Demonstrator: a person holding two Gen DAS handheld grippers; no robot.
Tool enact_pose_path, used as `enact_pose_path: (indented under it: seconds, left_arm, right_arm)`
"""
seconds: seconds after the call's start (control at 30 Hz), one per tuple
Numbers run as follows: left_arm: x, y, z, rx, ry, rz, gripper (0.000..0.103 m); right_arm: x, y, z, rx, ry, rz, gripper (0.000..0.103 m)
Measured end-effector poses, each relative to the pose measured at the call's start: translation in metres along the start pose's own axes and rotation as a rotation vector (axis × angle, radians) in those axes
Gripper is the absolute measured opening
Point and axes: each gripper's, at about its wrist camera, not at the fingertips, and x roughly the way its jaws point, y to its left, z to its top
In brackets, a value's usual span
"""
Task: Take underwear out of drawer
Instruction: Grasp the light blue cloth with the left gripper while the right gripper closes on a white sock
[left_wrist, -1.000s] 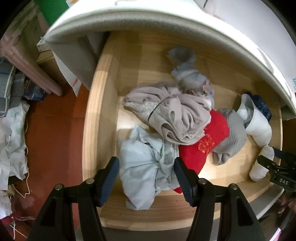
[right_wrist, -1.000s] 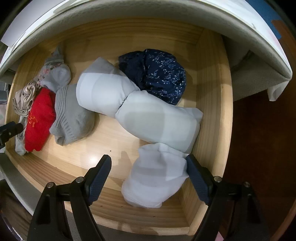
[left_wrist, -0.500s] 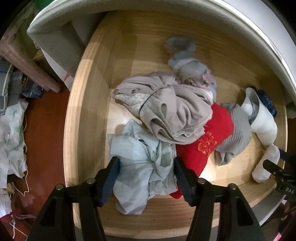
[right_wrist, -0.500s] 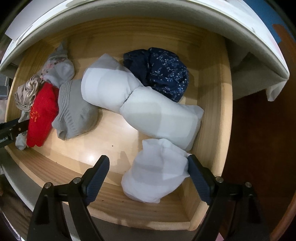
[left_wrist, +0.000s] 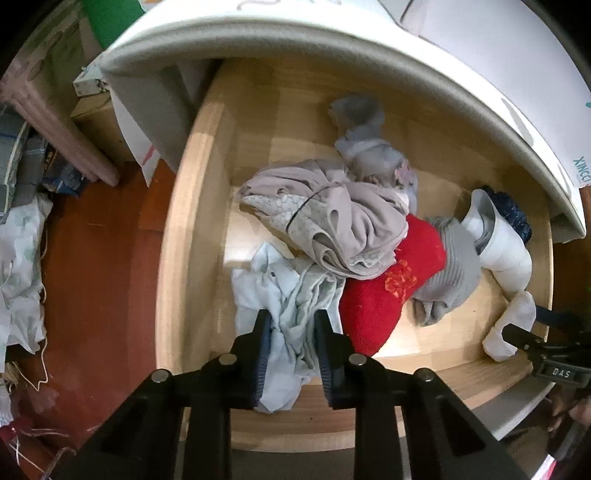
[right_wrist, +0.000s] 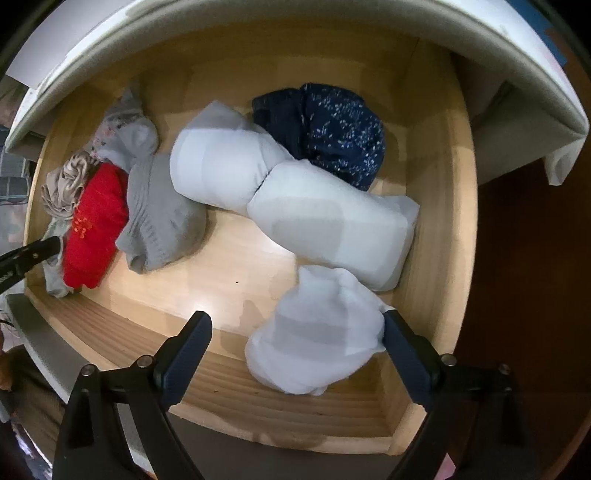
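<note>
**Left fingers pinch pale blue garment in the open drawer**

The wooden drawer (left_wrist: 192, 206) stands pulled out beneath a white cabinet top (left_wrist: 332, 40), its pale plank floor lit by a bright glare near the front. The left gripper (left_wrist: 291, 328) points down into it; its fingers have just been closing and now stand narrow, pressed on a bunched fold of the pale blue underwear (left_wrist: 280, 295), which lies at the front left of the drawer. Just beside that lie a beige lace garment (left_wrist: 332, 225), a red piece (left_wrist: 391, 280) and a grey ribbed piece (left_wrist: 450, 269), all touching in a heap.

The right gripper (right_wrist: 295, 332) hangs over the drawer's right end with its fingers wide, having just been opening; a white rolled garment (right_wrist: 314, 339) lies between them, possibly brushing the right finger. Behind it lie two larger white rolls (right_wrist: 325, 218) and a navy speckled piece (right_wrist: 332, 129).

Left of the drawer, a reddish-brown floor (left_wrist: 96, 258) holds crumpled pale cloth (left_wrist: 18, 266).
</note>
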Motion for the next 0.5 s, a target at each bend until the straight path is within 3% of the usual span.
enact_pose_path:
  seconds: [0.27,0.5]
  left_arm:
    - [0.002,-0.002,-0.002,0.011,0.008,0.016,0.022]
    - [0.019,-0.009,0.002,-0.003,0.043,0.047,0.045]
  right_arm:
    - [0.016,-0.005,0.001,0.014,0.060,0.034,0.092]
    - [0.023,0.009,0.000,-0.012,0.074,0.049,0.092]
